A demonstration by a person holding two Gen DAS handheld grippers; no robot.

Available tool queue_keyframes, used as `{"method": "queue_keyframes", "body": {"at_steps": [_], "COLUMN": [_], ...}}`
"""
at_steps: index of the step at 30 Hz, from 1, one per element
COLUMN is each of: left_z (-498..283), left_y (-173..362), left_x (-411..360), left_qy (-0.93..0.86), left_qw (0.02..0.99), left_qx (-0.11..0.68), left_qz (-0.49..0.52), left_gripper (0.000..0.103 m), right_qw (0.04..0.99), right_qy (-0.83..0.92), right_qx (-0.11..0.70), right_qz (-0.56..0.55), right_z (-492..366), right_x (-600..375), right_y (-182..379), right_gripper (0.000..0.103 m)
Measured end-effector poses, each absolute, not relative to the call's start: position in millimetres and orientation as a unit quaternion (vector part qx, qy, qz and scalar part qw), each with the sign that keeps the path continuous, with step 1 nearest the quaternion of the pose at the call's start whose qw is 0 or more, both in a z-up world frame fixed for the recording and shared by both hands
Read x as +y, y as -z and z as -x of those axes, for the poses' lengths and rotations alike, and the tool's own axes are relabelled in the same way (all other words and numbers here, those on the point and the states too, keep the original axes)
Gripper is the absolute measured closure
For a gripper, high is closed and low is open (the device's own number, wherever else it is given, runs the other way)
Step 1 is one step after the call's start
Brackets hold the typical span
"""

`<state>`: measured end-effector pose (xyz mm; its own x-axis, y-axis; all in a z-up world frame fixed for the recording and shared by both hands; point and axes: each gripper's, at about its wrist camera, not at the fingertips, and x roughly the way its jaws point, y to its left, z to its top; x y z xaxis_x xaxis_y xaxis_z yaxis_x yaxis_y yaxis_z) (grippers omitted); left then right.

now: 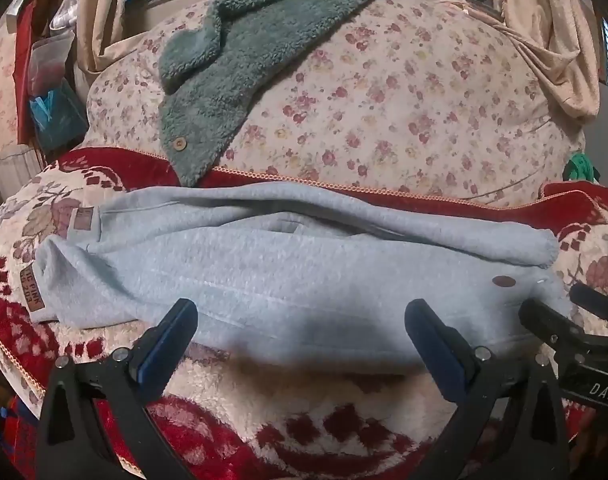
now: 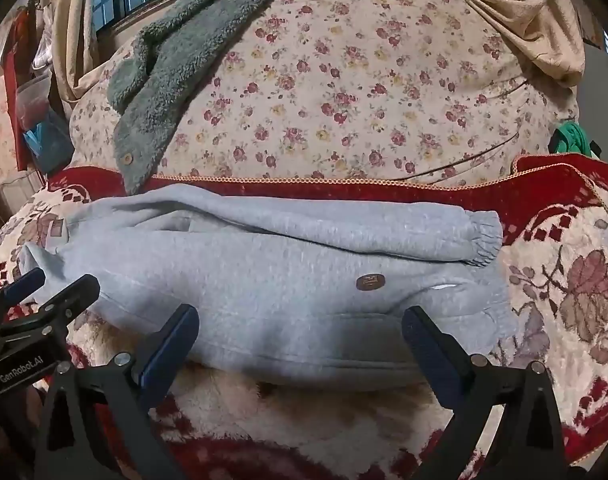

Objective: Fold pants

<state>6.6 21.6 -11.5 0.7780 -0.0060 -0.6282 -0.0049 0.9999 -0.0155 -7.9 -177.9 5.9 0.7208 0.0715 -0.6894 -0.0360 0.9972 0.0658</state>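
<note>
Light grey sweatpants [image 1: 288, 272] lie folded lengthwise across a red and cream plush blanket [image 1: 304, 412], with an elastic cuff at the right [image 2: 483, 240] and a round brown patch [image 2: 370, 282]. My left gripper [image 1: 302, 320] is open and empty, with its fingertips over the near edge of the pants. My right gripper [image 2: 300, 326] is open and empty, also at the near edge. The right gripper shows at the right of the left wrist view [image 1: 559, 312]. The left gripper shows at the left of the right wrist view [image 2: 52, 284].
A floral quilt mound [image 1: 383, 100] rises behind the pants, with a teal fleece garment [image 1: 244, 60] draped over it. Beige curtains [image 1: 543, 40] and a barred window are at the back. Bags and clutter [image 1: 52, 100] stand at the left. A green item [image 2: 569, 138] sits at the right.
</note>
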Motion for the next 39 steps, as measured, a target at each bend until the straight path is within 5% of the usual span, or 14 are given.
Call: {"method": "queue_keyframes", "body": {"at_steps": [39], "left_z": [-12.3], "left_y": [18.5], "left_x": [21.3], "left_qy": [0.002], "left_qw": [0.938], "left_qx": [0.347], "left_qz": [0.014], "left_gripper": [0.000], "right_qw": [0.922], "right_qy": [-0.032], "right_qx": [0.386], "right_qz": [-0.022], "right_z": [4.3], "right_x": [-175.4], "right_y": [4.2], "right_gripper": [0.000]}}
